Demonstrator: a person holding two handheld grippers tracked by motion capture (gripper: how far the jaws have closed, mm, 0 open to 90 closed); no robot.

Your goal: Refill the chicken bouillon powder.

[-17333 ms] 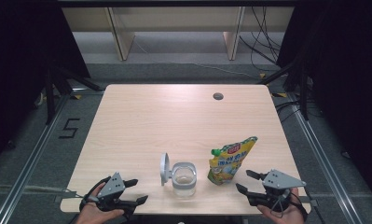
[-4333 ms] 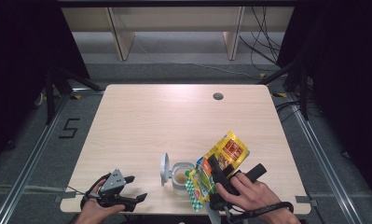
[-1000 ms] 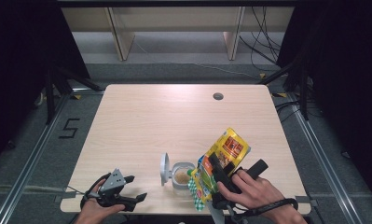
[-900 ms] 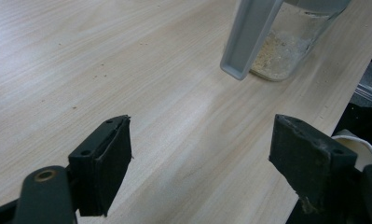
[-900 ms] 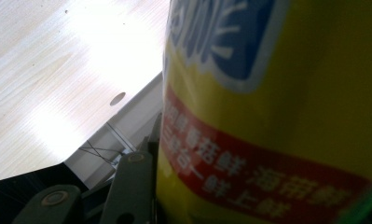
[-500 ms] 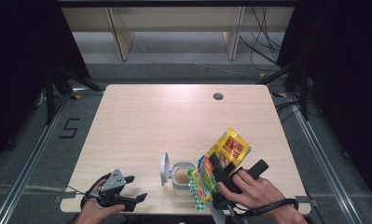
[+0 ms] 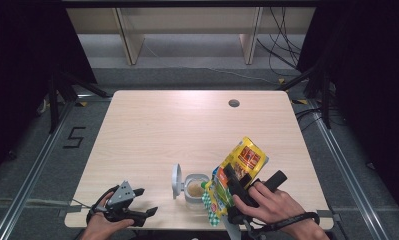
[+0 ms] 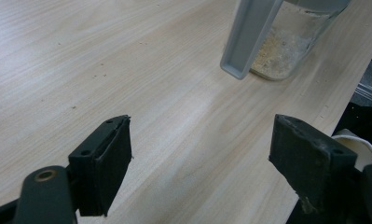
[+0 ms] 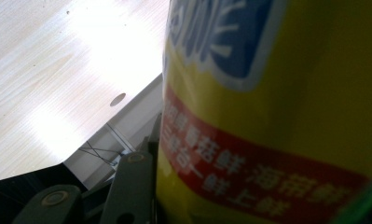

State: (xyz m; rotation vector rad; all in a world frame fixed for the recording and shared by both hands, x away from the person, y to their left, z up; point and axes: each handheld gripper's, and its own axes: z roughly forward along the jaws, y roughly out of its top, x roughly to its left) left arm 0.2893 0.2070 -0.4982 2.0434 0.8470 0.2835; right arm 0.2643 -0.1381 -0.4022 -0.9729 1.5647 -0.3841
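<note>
Right tool [image 7: 235, 189] clamped on yellow pouch [image 7: 243, 159], tilted over jar [image 7: 195, 188]; left tool [image 7: 143, 202] apart, empty.

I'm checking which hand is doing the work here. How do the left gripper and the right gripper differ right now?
The left gripper has its jaws wide apart with nothing between them, only bare table; the right gripper is clamped on the yellow pouch. The left gripper lies low by the table's near edge, while the right gripper is raised, tipping the pouch toward the clear jar. Both are hand-held with black jaws.
</note>
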